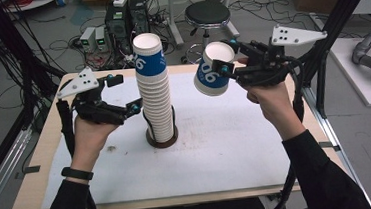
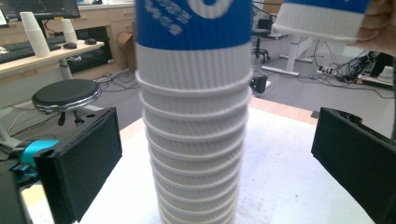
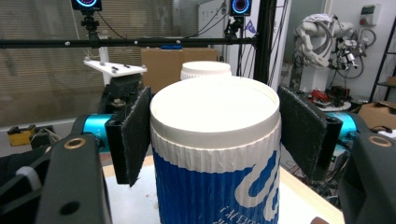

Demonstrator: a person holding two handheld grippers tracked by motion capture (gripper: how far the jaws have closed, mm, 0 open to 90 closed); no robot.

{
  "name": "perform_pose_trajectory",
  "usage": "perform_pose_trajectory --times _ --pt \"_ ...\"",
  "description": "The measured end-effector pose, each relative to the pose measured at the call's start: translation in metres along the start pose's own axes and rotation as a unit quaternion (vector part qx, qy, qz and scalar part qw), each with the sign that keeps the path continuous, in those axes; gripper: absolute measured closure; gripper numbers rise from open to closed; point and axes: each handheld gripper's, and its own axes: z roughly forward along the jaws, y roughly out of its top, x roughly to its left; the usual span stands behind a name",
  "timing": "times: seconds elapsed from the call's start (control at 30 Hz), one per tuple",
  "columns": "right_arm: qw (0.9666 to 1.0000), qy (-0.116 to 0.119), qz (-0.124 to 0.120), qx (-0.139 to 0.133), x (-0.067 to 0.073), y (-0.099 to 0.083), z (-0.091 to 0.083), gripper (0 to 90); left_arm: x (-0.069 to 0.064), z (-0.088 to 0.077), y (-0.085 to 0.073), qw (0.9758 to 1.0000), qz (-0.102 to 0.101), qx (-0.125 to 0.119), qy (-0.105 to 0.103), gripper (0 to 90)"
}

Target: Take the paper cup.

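Observation:
A tall stack of white and blue paper cups [image 1: 155, 102] stands upright in a dark round base [image 1: 169, 142] in the middle of the table. My left gripper [image 1: 136, 108] is open at the stack's left side. In the left gripper view its jaws stand on either side of the stack [image 2: 194, 140] and do not touch it. To the right of the stack's top, my right gripper [image 1: 227, 56] is shut on a single cup [image 1: 214, 69], held tilted in the air. In the right gripper view both pads press that cup [image 3: 217, 154] just below its rim.
A white mat [image 1: 227, 146] covers most of the wooden table [image 1: 28, 197]. On the floor beyond the far edge are a black stool [image 1: 207, 15], computer boxes [image 1: 126, 19] and loose cables. Black frame posts [image 1: 337, 17] rise at the right.

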Motion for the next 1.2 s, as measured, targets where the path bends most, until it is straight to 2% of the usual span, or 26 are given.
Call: perform_pose_trajectory --times 0.3,0.43,0.5,0.6,0.63,0.77,0.93,1.03,1.2 --pt "0.9998 -0.001 0.007 0.021 0.002 -0.024 -0.004 30.4 -0.022 -0.001 -0.018 0.9998 0.003 -0.006 -0.016 1.7" --pt "0.9997 -0.002 0.006 0.024 0.005 -0.034 -0.006 30.4 -0.028 -0.002 -0.024 0.9997 0.002 -0.002 -0.023 1.7" --pt "0.9996 -0.002 0.005 0.027 0.008 -0.045 -0.009 30.4 -0.034 -0.002 -0.031 0.9995 0.004 0.001 -0.030 1.7" --pt "0.9996 -0.001 0.006 0.028 0.010 -0.051 -0.011 30.4 -0.038 -0.001 -0.035 0.9993 0.002 0.002 -0.037 1.7" --pt "0.9995 0.001 0.008 0.032 0.013 -0.060 -0.013 30.4 -0.042 0.000 -0.040 0.9989 0.003 0.006 -0.046 1.7" --pt "0.9994 -0.001 0.011 0.034 0.016 -0.074 -0.016 30.4 -0.046 0.003 -0.046 0.9986 0.000 0.007 -0.053 1.7" --pt "0.9990 -0.006 0.018 0.041 0.020 -0.089 -0.022 30.3 -0.051 0.013 -0.058 0.9975 -0.001 0.017 -0.068 1.7" --pt "0.9990 -0.007 0.024 0.036 0.021 -0.097 -0.028 30.4 -0.053 0.017 -0.060 0.9970 0.000 0.021 -0.075 1.7" --pt "0.9986 -0.013 0.036 0.036 0.019 -0.107 -0.037 30.4 -0.063 0.032 -0.062 0.9954 0.006 0.022 -0.093 1.7"
